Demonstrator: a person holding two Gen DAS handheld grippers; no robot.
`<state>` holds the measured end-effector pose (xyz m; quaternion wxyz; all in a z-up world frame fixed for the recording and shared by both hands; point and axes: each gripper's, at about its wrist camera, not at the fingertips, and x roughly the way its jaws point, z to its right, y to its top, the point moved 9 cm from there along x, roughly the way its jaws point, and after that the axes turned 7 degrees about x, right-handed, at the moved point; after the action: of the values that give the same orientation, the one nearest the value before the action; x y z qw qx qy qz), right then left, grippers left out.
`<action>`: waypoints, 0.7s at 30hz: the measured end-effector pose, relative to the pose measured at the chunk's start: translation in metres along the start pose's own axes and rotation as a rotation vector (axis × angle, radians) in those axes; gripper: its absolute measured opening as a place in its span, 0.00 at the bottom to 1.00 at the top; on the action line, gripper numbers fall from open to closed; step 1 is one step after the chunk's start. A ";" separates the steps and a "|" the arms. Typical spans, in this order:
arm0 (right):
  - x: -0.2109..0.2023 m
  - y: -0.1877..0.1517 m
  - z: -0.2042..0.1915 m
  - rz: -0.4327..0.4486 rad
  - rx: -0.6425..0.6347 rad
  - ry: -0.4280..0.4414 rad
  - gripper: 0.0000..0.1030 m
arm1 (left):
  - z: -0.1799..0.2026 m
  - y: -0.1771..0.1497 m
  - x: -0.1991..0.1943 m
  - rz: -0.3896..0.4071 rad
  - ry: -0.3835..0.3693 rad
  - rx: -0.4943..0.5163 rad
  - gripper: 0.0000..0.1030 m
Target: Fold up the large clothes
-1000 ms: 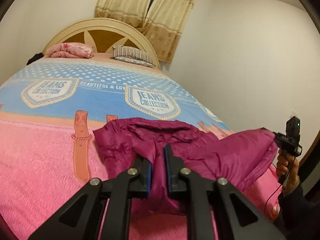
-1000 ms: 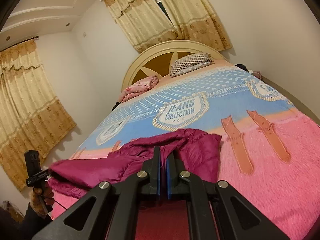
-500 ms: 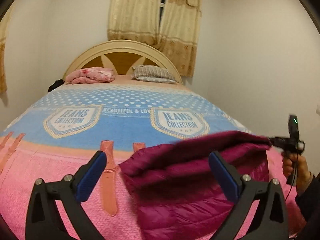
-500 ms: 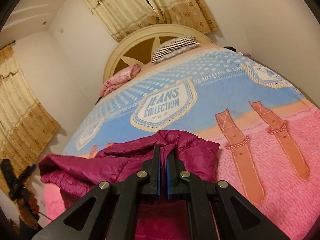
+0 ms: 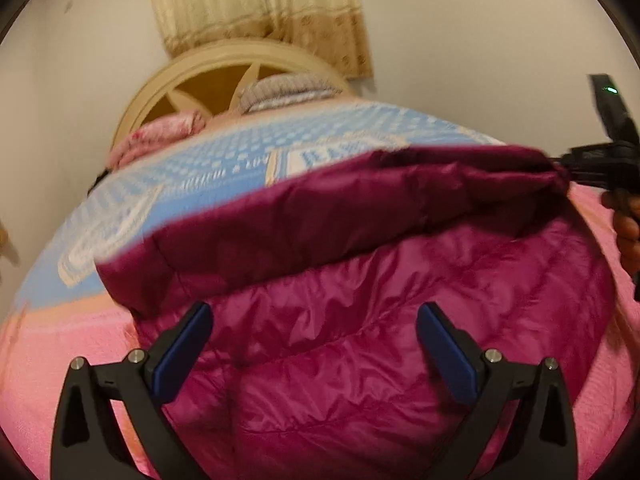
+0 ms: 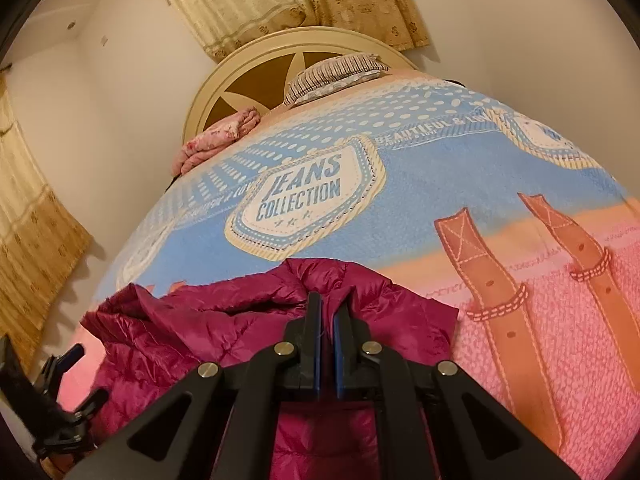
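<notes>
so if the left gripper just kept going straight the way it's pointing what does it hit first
Most likely the magenta puffer jacket: the left gripper has its fingers wide open, angled down at the quilted fabric lying on the bed. Depth is blurred, so the exact spot is uncertain.

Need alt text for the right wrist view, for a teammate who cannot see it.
The right gripper is shut on a fold of the magenta puffer jacket, which lies on the bed near its foot. Beyond it lie a blue and pink blanket printed "Jeans Collection", pillows, a headboard and curtains.
</notes>
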<state>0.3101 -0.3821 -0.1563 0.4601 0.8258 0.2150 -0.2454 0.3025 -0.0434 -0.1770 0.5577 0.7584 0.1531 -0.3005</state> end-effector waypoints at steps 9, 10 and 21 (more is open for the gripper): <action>-0.006 0.007 -0.005 0.102 0.018 -0.058 0.82 | -0.012 -0.019 0.030 -0.074 -0.006 -0.105 1.00; -0.009 0.007 -0.012 0.112 0.005 -0.060 0.82 | -0.012 -0.018 0.033 -0.083 0.003 -0.112 1.00; 0.050 -0.069 -0.127 0.008 -0.198 -0.051 0.55 | -0.019 0.017 0.043 -0.039 0.133 -0.071 1.00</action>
<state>0.3352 -0.2325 -0.1739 0.5457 0.7705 0.2233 -0.2422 0.3505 -0.0355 -0.1872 0.5668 0.7533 0.2153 -0.2549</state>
